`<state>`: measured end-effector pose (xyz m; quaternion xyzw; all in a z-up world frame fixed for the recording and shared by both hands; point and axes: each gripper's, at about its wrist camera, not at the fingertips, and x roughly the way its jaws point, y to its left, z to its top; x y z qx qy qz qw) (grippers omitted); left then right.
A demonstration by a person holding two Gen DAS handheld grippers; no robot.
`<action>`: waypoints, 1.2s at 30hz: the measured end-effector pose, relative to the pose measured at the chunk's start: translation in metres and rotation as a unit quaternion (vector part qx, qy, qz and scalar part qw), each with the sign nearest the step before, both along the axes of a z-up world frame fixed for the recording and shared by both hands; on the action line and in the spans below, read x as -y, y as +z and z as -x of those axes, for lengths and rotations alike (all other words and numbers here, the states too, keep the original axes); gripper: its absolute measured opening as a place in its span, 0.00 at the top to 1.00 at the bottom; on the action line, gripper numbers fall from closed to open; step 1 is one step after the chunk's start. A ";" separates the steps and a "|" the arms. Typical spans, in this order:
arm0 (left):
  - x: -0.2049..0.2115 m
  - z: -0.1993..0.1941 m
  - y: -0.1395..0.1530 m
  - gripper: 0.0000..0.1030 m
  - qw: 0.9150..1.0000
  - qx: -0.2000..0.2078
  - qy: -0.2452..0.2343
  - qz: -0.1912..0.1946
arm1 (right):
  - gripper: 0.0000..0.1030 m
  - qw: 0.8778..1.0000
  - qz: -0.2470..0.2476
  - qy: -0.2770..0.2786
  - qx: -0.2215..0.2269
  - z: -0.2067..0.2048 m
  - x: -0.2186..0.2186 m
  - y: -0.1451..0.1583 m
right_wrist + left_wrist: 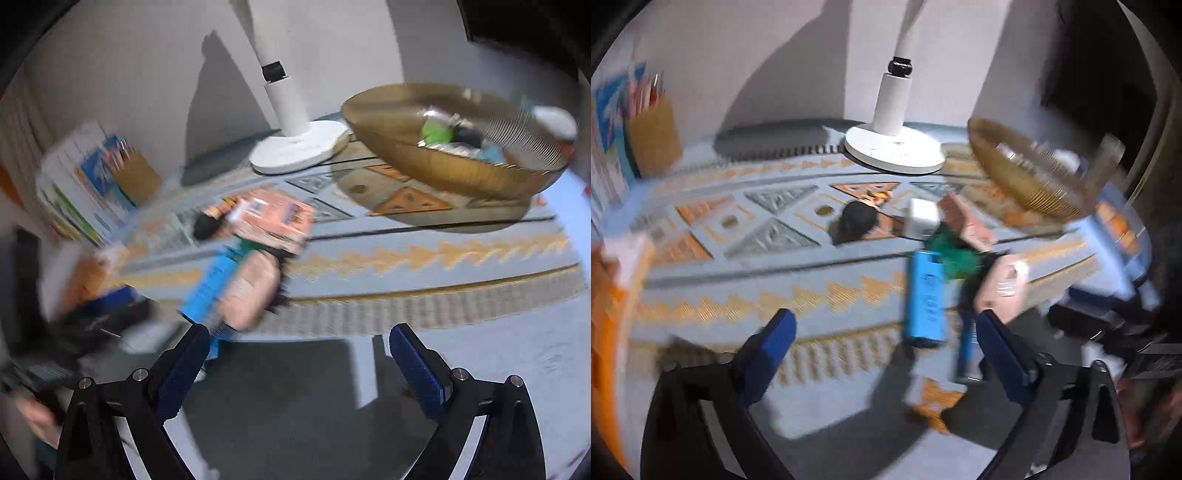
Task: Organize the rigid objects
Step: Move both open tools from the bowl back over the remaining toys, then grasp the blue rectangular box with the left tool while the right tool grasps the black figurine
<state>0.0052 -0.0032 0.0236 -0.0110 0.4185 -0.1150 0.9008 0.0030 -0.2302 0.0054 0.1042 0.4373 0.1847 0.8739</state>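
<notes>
Both views are motion-blurred. A pile of small objects lies on the patterned cloth: a blue box (925,299), a pink case (1003,286), a white cube (923,218), a green thing (955,253), a black round object (858,218) and an orange-pink box (967,221). My left gripper (884,336) is open and empty, just short of the blue box. In the right wrist view the blue box (212,284), pink case (251,291) and orange-pink box (275,219) lie left of my right gripper (299,349), which is open and empty.
A gold wire basket (424,162) holding a green item (436,133) and other objects stands at the right; it also shows in the left wrist view (1015,170). A white lamp base (894,147) stands at the back. A pencil cup (653,138) and booklets (81,192) are at the left.
</notes>
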 end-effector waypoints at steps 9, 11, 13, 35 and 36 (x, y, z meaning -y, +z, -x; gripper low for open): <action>0.024 -0.011 -0.013 0.26 0.999 -0.019 -0.030 -0.020 | 0.47 0.999 0.021 0.010 -0.036 -0.028 -0.039 -0.013; 0.031 -0.012 -0.016 0.33 0.999 -0.018 -0.030 -0.040 | 0.57 0.999 0.012 0.019 -0.035 -0.028 -0.042 -0.017; 0.036 -0.014 -0.020 0.50 0.998 -0.025 -0.033 -0.055 | 0.71 0.999 0.010 0.022 -0.025 -0.024 -0.039 -0.015; 0.011 -0.017 -0.018 0.65 1.000 -0.026 0.005 0.011 | 0.35 1.000 -0.010 -0.007 -0.010 -0.011 0.023 0.002; 0.014 -0.019 -0.018 0.61 0.999 -0.029 0.001 0.012 | 0.35 1.000 0.020 0.001 0.000 -0.012 0.012 0.004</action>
